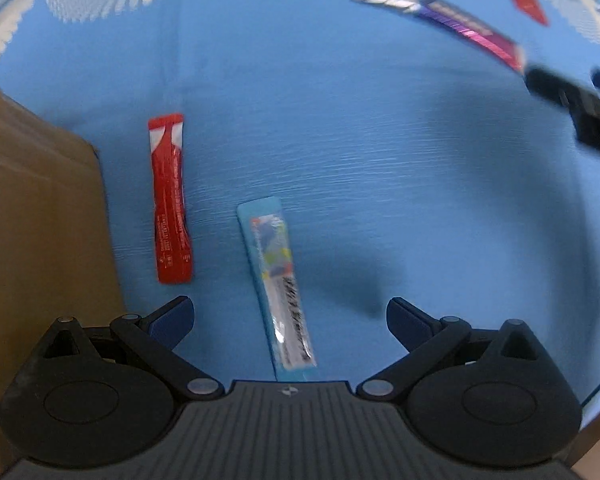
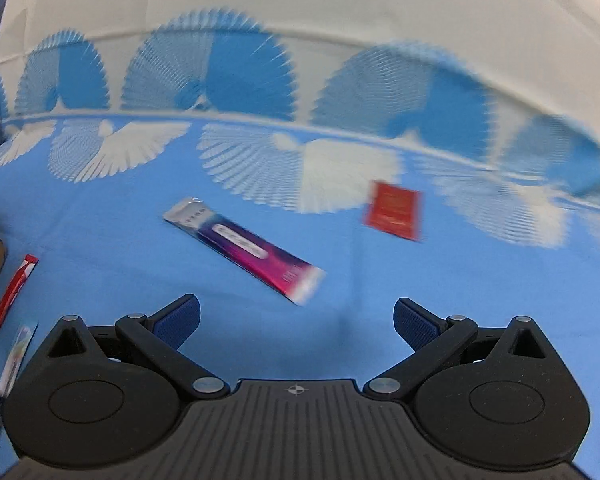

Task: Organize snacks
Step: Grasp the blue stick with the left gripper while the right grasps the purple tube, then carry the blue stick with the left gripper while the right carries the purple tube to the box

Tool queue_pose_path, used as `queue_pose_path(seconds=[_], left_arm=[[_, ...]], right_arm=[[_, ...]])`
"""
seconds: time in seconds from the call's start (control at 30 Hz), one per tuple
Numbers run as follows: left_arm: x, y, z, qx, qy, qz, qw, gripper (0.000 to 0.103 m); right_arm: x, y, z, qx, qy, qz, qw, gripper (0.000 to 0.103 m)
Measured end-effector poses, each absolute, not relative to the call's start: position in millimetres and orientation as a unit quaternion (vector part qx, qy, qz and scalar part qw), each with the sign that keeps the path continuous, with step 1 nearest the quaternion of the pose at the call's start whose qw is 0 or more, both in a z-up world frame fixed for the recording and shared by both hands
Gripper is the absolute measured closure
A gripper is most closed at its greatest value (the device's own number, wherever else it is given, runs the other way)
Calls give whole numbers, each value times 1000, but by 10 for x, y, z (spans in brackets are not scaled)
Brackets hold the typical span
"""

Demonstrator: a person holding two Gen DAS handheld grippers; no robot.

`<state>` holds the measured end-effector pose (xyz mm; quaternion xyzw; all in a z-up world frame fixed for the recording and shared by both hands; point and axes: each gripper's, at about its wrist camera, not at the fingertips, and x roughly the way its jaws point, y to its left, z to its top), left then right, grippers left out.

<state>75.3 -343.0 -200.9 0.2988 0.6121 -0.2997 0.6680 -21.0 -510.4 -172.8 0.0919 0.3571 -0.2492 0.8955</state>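
probably light and floppy, the pale blue stick packet lies flat on the blue cloth surface, between the spread fingers of the left tool; a pinch across its narrow middle looks safest, since the glossy film may slip. a red stick packet lies beside the brown cardboard box. the right tool, spread and empty, faces a shiny purple stick packet and a flat red sachet.

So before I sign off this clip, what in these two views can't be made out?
- Cardboard box: left wrist view, cut by the frame edge, its inside unseen.
- Light blue packet: its near end hidden under the left gripper body.
- Purple packet and red square sachet: right wrist view, print smeared by motion blur.
- Right gripper: left wrist view, blurred, cropped.
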Motion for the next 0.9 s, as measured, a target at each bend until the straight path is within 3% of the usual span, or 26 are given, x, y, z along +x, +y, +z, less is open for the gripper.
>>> queue_pose_path(seconds=[0.1,0.17,0.2,0.23,0.27,0.3,0.33,0.37,0.4,0.47,0.63,0.9], left_arm=[[843,-3409,-2081,286,616,-300,670,0],[854,-3394,-2020,281,602,-302,683,12],[852,-3385,-1978,278,597,-306,688,30],[843,-3379,-1919,275,589,-316,691,66],[835,-3374,-1861,274,582,-328,692,91],[847,-3368,-1833,268,586,-338,686,90],[862,-3352,-1809,258,593,-341,682,91],[854,-3335,-1773,255,590,-345,684,91],[819,-3323,-1727,258,578,-348,691,91],[746,-3255,-1604,255,565,-355,700,91],[546,-3042,-1129,235,542,-376,714,91],[207,-2230,-234,207,494,-390,748,91]], right_arm=[[153,-5207,-1917,87,366,-229,898,0],[389,-5279,-2082,78,387,-218,893,0],[437,-5297,-2134,77,385,-212,895,0],[444,-5319,-2142,77,364,-206,905,1],[467,-5329,-2143,74,368,-201,905,7],[449,-5314,-2122,72,361,-195,909,21],[423,-5272,-2074,67,355,-188,913,58],[416,-5238,-2043,62,364,-196,908,74],[398,-5219,-2021,63,372,-200,904,81],[287,-5172,-1971,77,378,-210,899,86],[-305,-4917,-1657,155,319,-246,902,86],[-1276,-3666,-997,190,266,-271,906,86]])
